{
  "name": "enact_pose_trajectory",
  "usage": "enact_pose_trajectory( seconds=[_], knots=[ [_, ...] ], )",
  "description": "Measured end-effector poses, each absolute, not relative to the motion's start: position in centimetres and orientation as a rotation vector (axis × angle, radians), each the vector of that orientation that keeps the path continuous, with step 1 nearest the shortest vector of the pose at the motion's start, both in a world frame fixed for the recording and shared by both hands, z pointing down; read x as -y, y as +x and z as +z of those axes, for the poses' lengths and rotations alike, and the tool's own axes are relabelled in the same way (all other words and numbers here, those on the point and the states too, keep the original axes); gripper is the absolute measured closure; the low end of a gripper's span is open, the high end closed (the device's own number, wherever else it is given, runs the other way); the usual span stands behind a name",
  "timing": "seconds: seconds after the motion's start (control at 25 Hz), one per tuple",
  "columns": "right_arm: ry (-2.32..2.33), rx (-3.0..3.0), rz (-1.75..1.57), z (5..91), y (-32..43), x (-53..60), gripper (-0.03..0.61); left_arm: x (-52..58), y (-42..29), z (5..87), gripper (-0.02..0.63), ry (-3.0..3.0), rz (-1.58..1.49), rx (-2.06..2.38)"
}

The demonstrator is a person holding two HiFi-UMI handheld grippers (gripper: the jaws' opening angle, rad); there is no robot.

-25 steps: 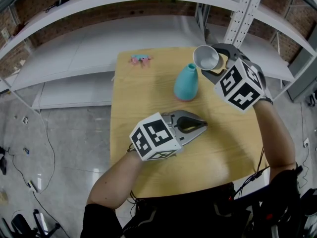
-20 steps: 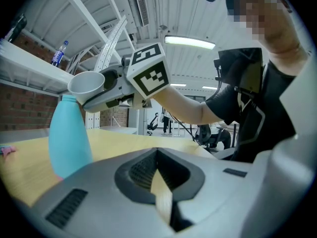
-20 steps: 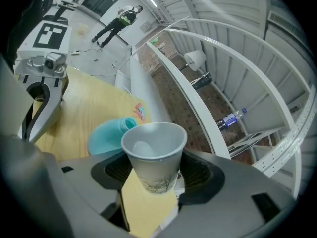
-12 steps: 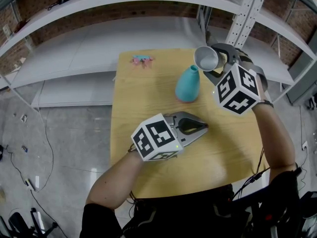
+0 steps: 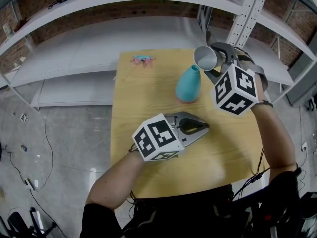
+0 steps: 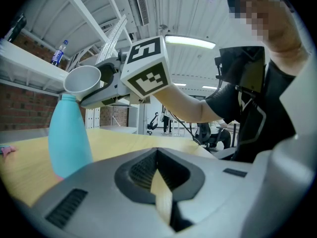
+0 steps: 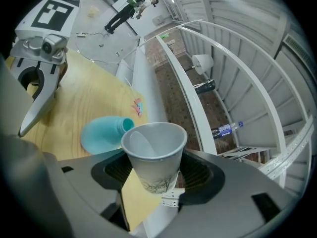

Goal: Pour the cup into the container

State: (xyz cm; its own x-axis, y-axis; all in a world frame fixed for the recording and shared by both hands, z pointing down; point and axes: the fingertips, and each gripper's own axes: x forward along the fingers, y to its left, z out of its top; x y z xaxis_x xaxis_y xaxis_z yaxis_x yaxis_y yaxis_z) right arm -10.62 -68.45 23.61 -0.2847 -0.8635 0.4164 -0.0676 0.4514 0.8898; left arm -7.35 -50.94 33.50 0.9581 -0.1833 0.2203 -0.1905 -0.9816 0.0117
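Right hand-held gripper (image 5: 213,63): in the upper right of the head view, above the far right corner of the bench (image 5: 148,108). Its jaws stand wide apart and are clamped on the white paper cup (image 5: 205,57), one jaw on each side of the cup's lower wall. In the right gripper view the cup sits squarely between the jaws, with its mouth towards the camera and a plain white interior. A faint printed pattern shows near its base.

Cup attitude: tipped. In the left gripper view the mouth faces the upper left of the frame and the rim lies just above the neck of the container (image 5: 188,85). I cannot tell whether rim and neck touch.

Container: teal and bottle-shaped, standing upright on the bench with its narrow mouth at the top. In the head view it is just left of and below the cup.

Left hand-held gripper (image 5: 204,127): at the lower centre of the head view, over the middle of the bench and well apart from the container. Its jaw tips are together, with nothing between them; only a thin slit of bench shows behind the tips.

Other item: a small pink object (image 5: 141,59) lies near the far left edge of the bench, clear of both grippers.
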Motion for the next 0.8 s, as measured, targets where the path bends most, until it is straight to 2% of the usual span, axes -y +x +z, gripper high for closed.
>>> enact_pose_trajectory(
  seconds=[0.8],
  knots=[
    [0.805,1.648,-0.999,23.97,-11.09,68.74,0.277,50.60,-7.23,33.55,0.612,3.081,0.346,0.264]
  ],
)
